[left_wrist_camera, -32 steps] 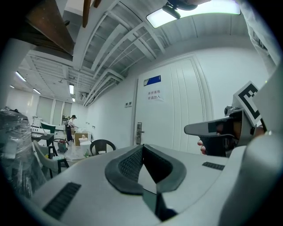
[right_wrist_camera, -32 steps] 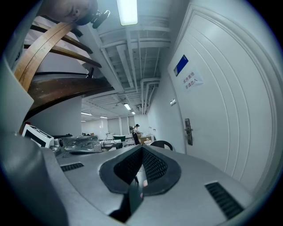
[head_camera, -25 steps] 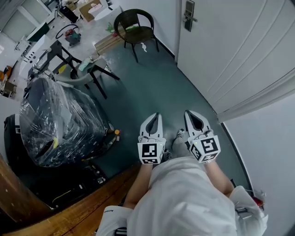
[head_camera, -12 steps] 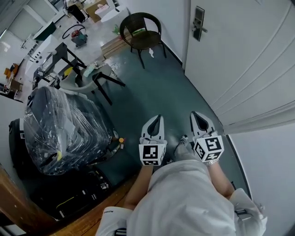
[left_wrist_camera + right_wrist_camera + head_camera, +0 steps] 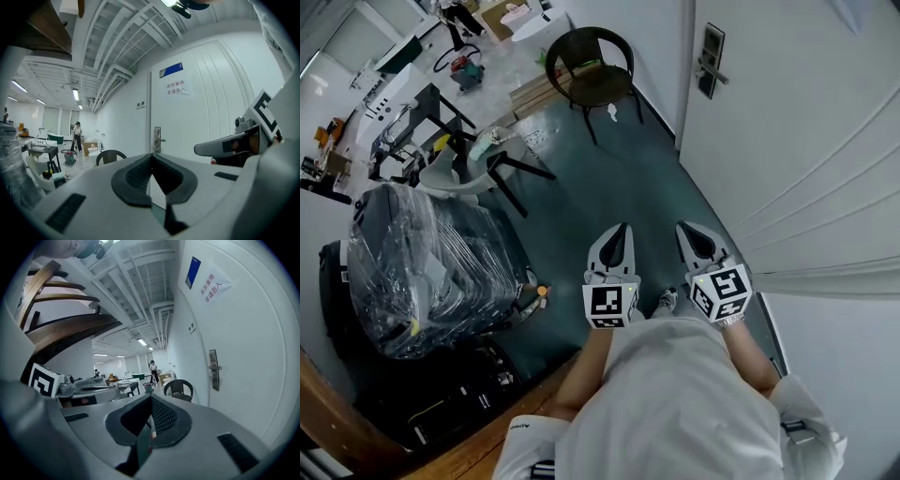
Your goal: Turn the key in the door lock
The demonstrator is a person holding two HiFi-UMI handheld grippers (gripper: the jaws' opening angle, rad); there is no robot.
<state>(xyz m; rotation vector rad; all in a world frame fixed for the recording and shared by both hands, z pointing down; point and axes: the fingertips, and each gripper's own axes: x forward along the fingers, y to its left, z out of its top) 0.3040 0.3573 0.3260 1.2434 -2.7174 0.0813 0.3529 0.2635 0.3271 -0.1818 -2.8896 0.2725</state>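
The white door (image 5: 806, 122) stands on the right, and its metal lock plate with a lever handle (image 5: 710, 61) is far ahead of both grippers. The lock plate (image 5: 157, 139) shows beyond the jaws in the left gripper view and at the right, lock plate (image 5: 213, 369), in the right gripper view. No key can be made out at this distance. My left gripper (image 5: 622, 230) and right gripper (image 5: 684, 228) are held side by side at waist height, pointing forward. Both are shut with nothing between the jaws.
A dark round-backed chair (image 5: 584, 52) stands by the wall just left of the door. A bulky plastic-wrapped object (image 5: 422, 262) sits at the left, with a table and chairs (image 5: 478, 150) behind it. A printed sign (image 5: 175, 87) hangs on the door. A person (image 5: 76, 136) stands far off.
The person carrying the grippers has walked forward along the green floor towards the door. The lock plate and chair have slid right and down in the head view. Both grippers stayed shut.
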